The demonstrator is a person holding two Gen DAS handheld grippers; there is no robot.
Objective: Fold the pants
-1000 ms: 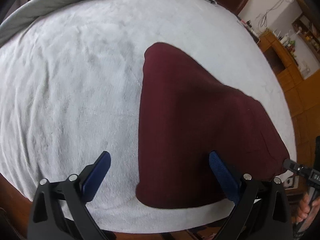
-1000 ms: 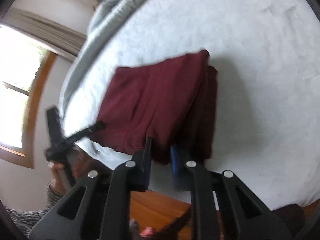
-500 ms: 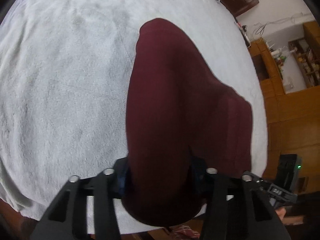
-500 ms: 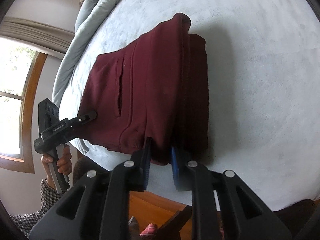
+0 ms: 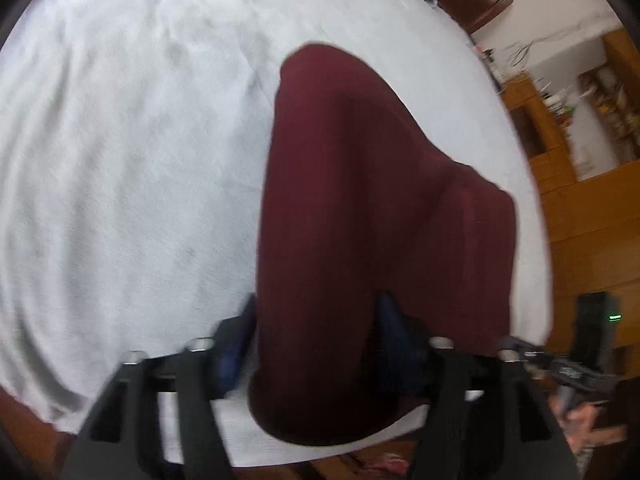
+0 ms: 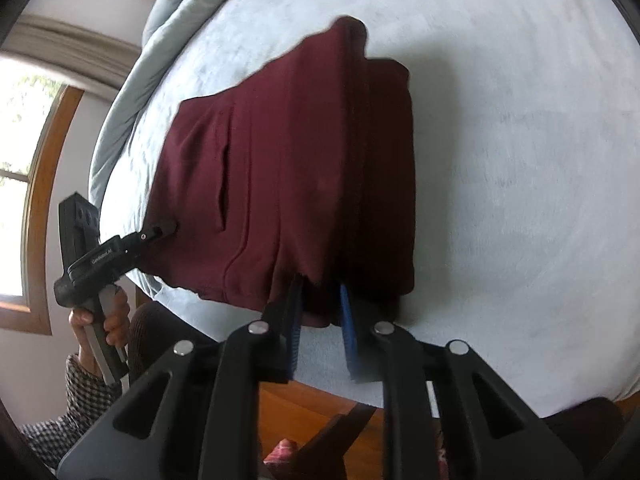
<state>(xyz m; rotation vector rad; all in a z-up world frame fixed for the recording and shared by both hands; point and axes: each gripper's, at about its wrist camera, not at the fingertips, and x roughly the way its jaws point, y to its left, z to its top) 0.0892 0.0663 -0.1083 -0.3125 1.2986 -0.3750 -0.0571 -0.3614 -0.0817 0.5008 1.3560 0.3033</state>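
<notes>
The maroon pants [image 5: 360, 216] lie folded on the white bed cover [image 5: 120, 168], near its front edge. My left gripper [image 5: 316, 336] is shut on the near left edge of the pants, with cloth bunched between its blue pads. In the right wrist view the pants [image 6: 288, 168] show a pocket slit and stacked layers. My right gripper [image 6: 320, 304] is shut on the near right corner of the pants. The left gripper [image 6: 158, 232] also shows there, at the pants' left edge.
A grey duvet [image 6: 168, 40] lies bunched along the far side of the bed. A window [image 6: 24, 168] is on the left. Wooden cabinets [image 5: 580, 168] and wooden floor stand to the right of the bed. The bed's front edge is just under both grippers.
My left gripper was open beside the pants a second ago; it moved onto the edge and closed on the cloth. My right gripper kept its hold while its view shifted closer to the pants.
</notes>
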